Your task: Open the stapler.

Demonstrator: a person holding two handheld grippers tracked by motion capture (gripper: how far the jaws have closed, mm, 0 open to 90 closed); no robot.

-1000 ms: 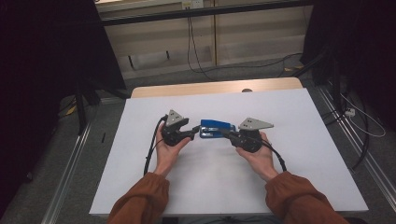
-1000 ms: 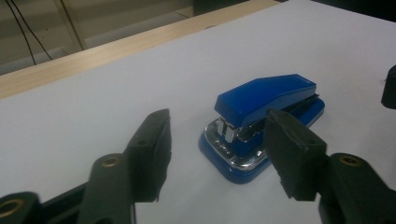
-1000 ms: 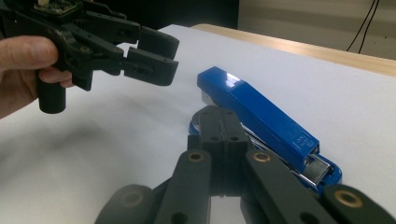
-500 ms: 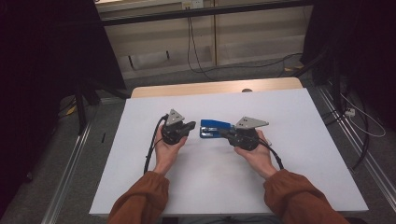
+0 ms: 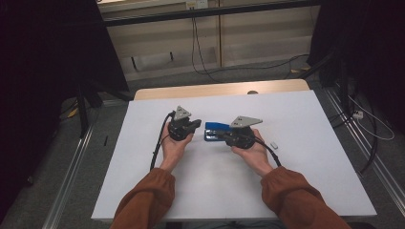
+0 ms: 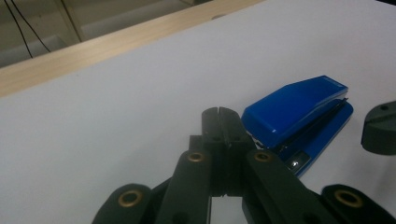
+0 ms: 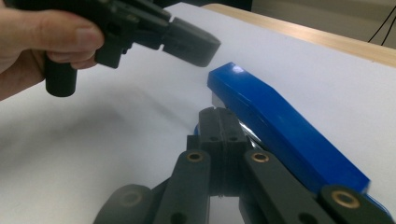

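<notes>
Now both tools clenched, nothing gripped: left tool (image 5: 195,125) just closed empty, just beside the blue stapler (image 5: 215,131); right tool (image 5: 220,138) alongside the stapler's other end. Stapler lies mid-worktop (image 5: 305,181), slightly nearer the far edge.
</notes>
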